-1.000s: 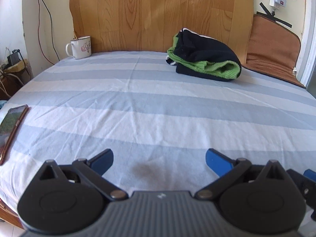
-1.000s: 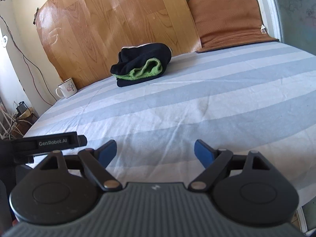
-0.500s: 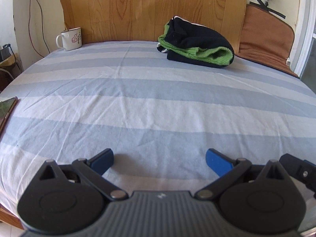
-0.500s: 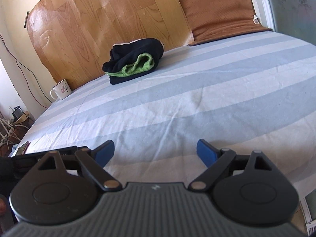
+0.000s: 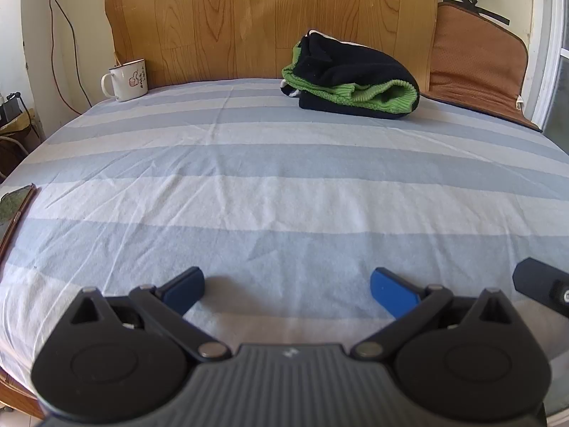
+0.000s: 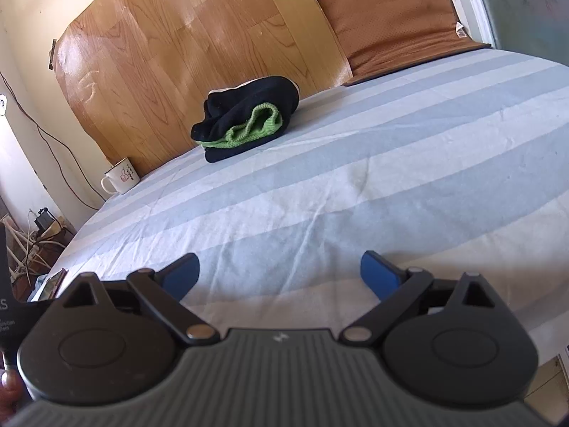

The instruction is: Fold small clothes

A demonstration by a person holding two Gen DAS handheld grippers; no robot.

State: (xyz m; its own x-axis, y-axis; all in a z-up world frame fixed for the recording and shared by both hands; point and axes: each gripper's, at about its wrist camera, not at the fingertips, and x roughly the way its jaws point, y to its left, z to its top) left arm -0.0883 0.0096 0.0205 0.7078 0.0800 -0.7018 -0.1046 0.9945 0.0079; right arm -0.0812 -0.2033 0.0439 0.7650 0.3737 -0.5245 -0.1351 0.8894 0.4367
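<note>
Left gripper (image 5: 287,284) jaws wide apart, holding nothing. Right gripper (image 6: 280,272) same, wide, nothing held. Black-green folded garment (image 5: 350,80) at far side of striped bedsheet (image 5: 249,192), near wooden board (image 5: 270,17), well apart from both grippers.

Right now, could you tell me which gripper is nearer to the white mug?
Left. The left gripper sits just right of the white mug, still far off; the right gripper is further right of it.
</note>
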